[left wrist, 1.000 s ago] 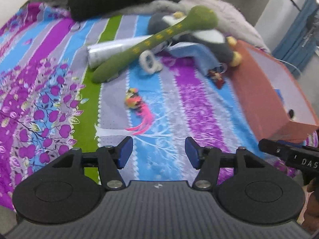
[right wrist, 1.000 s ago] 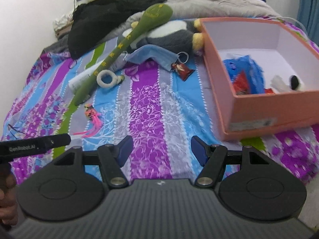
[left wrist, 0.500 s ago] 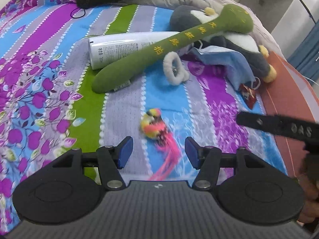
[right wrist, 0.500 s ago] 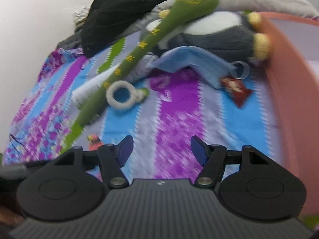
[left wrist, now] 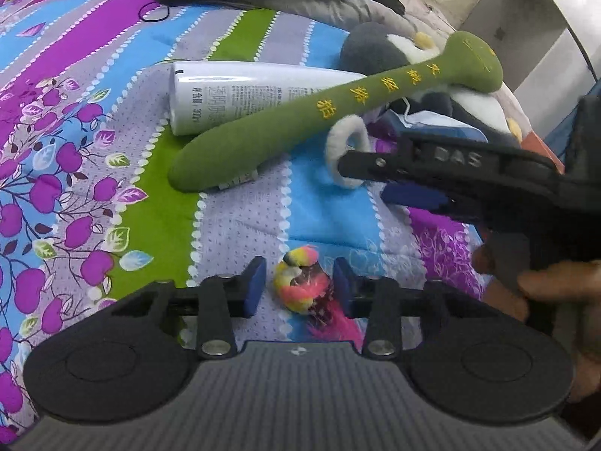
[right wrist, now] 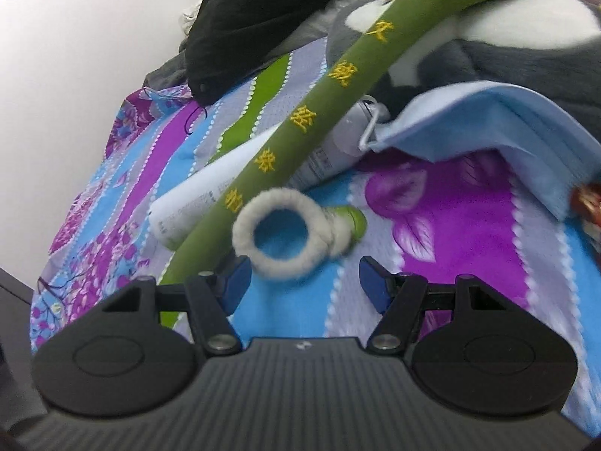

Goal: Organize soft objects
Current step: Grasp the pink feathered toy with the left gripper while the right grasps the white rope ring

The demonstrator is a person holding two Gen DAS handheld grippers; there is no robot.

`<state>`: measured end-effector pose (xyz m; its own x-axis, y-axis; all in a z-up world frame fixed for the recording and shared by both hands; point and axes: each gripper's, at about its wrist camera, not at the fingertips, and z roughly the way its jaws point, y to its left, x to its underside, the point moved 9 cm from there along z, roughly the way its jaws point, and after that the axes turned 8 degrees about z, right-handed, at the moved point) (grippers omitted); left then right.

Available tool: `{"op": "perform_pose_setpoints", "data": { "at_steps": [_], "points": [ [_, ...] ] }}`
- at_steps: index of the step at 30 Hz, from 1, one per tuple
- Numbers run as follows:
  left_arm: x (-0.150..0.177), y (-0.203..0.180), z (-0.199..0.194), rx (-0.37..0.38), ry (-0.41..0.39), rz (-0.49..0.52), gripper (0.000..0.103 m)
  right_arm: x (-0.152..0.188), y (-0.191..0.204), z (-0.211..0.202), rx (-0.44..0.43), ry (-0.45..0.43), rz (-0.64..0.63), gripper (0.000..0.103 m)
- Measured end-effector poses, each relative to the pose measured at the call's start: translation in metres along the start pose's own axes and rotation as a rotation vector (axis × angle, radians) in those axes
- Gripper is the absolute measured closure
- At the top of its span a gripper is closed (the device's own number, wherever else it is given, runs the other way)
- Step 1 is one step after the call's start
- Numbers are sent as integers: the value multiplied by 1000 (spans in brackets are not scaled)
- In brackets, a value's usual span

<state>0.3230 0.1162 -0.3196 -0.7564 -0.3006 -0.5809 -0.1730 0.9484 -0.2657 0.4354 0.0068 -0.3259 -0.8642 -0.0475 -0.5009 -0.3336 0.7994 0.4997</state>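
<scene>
Little of the sorting looks done from here: every soft thing in view lies loose on the striped bedspread [left wrist: 240, 225], and no container shows in either view.

At the bottom centre of the left wrist view, the left gripper [left wrist: 296, 285] sits low over a small fluffy toy [left wrist: 298, 282] of yellow, pink and orange. Its jaws have just been closing, and the toy lies between the blue pads, but a thin gap remains on each side, so it is not yet pinched. That pick seems the step in hand.

In the right wrist view, the right gripper [right wrist: 300, 282] stands spread wide with nothing between the pads. A furry white ring [right wrist: 280, 233] lies just ahead of it, nearer the left pad, in the lower middle of the frame.

Left to tidy, as far as I can judge: the long green plush stick [left wrist: 319, 112] running diagonally across the middle, resting over a white bottle [left wrist: 233, 94]; the grey and white stuffed animal [left wrist: 379, 49] at upper right; the blue face mask [right wrist: 488, 120] at right in the right wrist view; and the black garment [right wrist: 263, 18] at the top.
</scene>
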Motion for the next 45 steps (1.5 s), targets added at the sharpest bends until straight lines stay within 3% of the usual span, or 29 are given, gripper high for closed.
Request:
{"op": "perform_pose_setpoints", "data": {
  "at_steps": [3,6,8,10,24,45],
  "points": [
    [-1,0,0,6,-4,-1,66,-4,4,13,12,-9,-44,37],
    [-1,-1,0,3,-7,4,66,-8,9,21,51,-23,-85,44],
    [-1,0,-2,5,-8,-3,66,-11,6,22,83,-34,-95,67],
    [-1,0,-4,8,-9,-11,66,-12,4,23,94,-29,-88,78],
    [-2,-9,-45,-24,-30,9,66,13,-2,-32,171,-29,-84,81],
    [23,-79,-163,37,-107,121,66,90,15,-189,247,-113,-74,81]
  ]
}}
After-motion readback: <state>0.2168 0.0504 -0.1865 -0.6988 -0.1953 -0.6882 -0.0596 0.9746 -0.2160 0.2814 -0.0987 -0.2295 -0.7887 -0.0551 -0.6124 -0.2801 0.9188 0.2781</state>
